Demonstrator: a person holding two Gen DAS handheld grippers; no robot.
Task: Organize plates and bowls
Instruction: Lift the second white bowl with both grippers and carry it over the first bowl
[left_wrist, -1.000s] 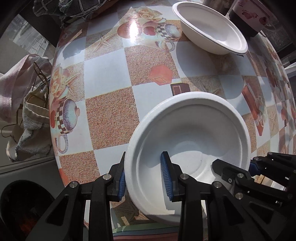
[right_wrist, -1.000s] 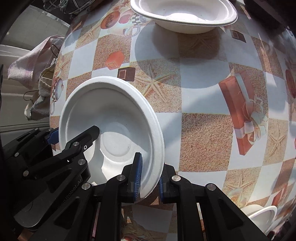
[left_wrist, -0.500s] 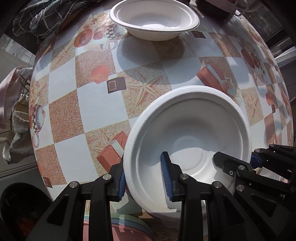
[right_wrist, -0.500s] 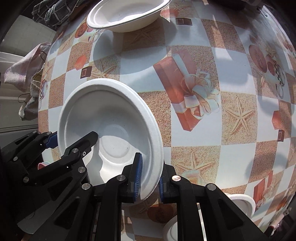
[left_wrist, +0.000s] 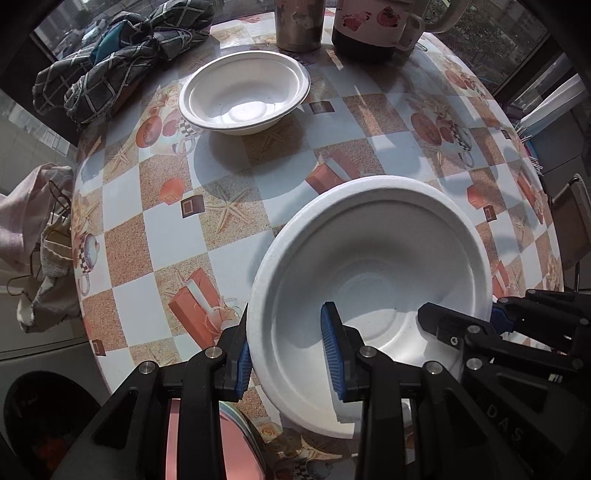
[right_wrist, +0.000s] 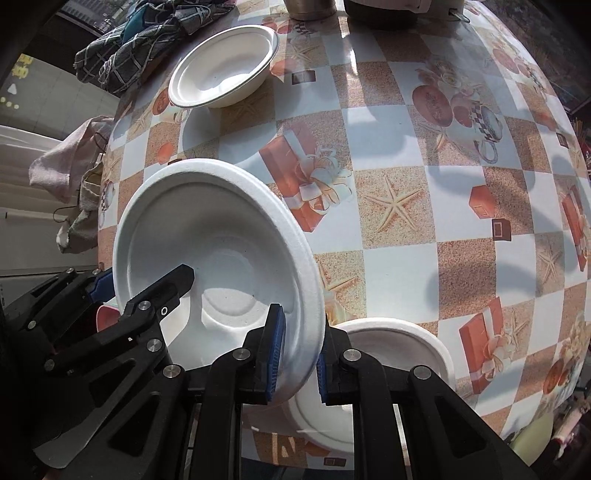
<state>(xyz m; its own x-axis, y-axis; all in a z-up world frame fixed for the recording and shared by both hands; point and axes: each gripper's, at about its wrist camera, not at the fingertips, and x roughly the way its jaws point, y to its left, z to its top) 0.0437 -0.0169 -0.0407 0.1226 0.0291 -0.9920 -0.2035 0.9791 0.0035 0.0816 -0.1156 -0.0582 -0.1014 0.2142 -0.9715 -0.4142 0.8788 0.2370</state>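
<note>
Both grippers hold one white bowl (left_wrist: 373, 254) above the table's near edge. My left gripper (left_wrist: 288, 354) is shut on its left rim, and my right gripper (right_wrist: 297, 356) is shut on its right rim; the bowl also shows in the right wrist view (right_wrist: 218, 236). A second white bowl (left_wrist: 245, 92) rests on the far left of the table and shows in the right wrist view (right_wrist: 225, 66). A third white bowl (right_wrist: 399, 347) sits on the table just below the right gripper. A pink plate (left_wrist: 207, 439) lies under the left gripper.
A patterned tablecloth (left_wrist: 240, 206) covers the round table. A checked dark cloth (left_wrist: 114, 55) lies at the far left edge. A metal cup (left_wrist: 299, 22) and a mug (left_wrist: 369, 26) stand at the far edge. Cloths (left_wrist: 33, 229) hang left of the table.
Both grippers with the held bowl have pulled back and risen; the far bowl looks farther away, and the near white bowl and pink plate have come into view.
</note>
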